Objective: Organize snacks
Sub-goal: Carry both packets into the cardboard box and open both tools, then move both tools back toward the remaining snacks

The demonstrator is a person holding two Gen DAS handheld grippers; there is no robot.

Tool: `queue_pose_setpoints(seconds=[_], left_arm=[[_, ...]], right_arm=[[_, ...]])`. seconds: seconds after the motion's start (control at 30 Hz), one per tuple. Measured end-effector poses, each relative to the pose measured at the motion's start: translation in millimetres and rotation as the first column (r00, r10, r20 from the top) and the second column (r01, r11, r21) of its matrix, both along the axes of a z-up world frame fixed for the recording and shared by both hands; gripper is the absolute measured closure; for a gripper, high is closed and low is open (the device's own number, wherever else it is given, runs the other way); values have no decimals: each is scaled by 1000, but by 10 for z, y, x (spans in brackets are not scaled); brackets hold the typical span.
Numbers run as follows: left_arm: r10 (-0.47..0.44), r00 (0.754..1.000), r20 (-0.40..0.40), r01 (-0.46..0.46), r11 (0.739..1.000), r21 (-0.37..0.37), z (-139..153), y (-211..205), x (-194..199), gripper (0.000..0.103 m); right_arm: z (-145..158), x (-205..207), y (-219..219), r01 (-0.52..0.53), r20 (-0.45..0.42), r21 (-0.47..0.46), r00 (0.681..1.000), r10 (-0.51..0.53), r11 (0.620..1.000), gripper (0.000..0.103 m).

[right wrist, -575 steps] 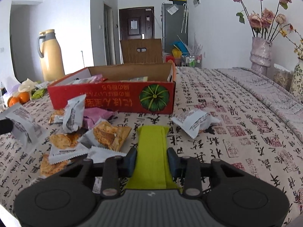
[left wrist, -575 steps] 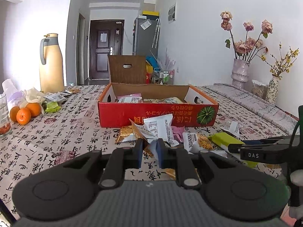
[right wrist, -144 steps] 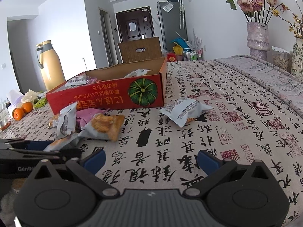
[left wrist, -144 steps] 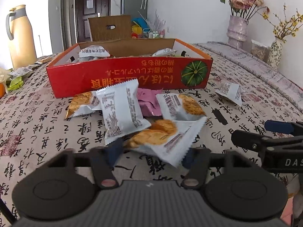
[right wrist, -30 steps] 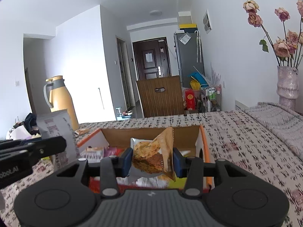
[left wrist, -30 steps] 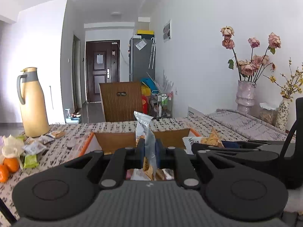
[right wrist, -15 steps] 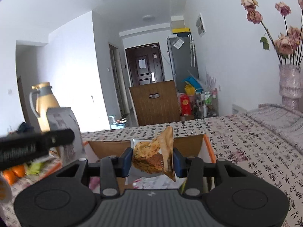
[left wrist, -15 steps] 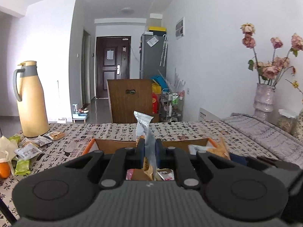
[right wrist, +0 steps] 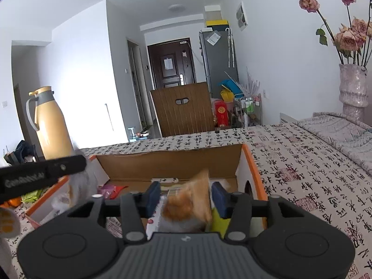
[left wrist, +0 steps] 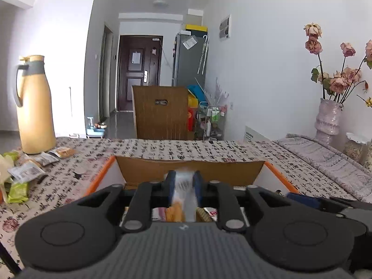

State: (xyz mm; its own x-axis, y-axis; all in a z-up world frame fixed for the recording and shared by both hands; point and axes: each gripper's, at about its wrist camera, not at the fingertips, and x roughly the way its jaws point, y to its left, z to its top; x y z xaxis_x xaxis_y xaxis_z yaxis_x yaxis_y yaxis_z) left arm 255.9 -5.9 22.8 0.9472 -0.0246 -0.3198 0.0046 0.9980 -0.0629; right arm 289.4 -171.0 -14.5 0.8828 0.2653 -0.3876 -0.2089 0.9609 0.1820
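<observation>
Since the frames half a second earlier, both packets had slipped lower between the fingers, and the jaws of both grippers had just been opening. Both now showed motion blur.

Left gripper (left wrist: pixel 183 181): jaws slightly parted, the blurred clear-and-white plastic snack packet (left wrist: pixel 184 197) standing upright between them, long axis vertical, no longer reaching above the fingertips. Contact with the pads could not be confirmed; judged released.

Right gripper (right wrist: pixel 186 197): jaws clearly apart, gaps visible on both sides of the tan-and-orange foil cookie packet (right wrist: pixel 188 205), which tilted between them, its top corner at fingertip height.

The orange-rimmed cardboard box (right wrist: pixel 167 162) lay directly ahead of and below both pairs of fingers, with its far wall beyond the fingertips and other packets visible on its floor. The left gripper's finger appeared at the left of the right wrist view, over the box's left side.

Judgement: the packets were dropping straight into the box; the next move only needs the fingers to draw back clear.
</observation>
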Motion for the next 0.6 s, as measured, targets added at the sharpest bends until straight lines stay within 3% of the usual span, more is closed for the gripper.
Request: queue_pose_setpoints(seconds=[0.03, 0.07, 0.13, 0.2, 0.6], left_arm=[[8, 1000, 7, -8, 1000, -4, 8, 15, -16, 55], [27, 999, 17, -27, 1000, -5, 18, 29, -36, 46], [62, 997, 34, -62, 998, 1, 40, 41, -70, 15], [86, 995, 46, -86, 996, 0, 61, 47, -93, 0], [115, 993, 18, -115, 993, 10, 53, 49, -65, 0]], right_arm=[[-7, 4, -23, 4, -5, 5, 1000, -4, 1000, 24], [-10, 8, -47, 12, -9, 10, 1000, -12, 1000, 18], [-7, 7, -90, 27, -7, 17, 1000, -27, 999, 11], [-6, 9, -113, 29, -8, 26, 1000, -29, 999, 0], [-3, 13, -144, 40, -7, 28, 999, -40, 999, 0]])
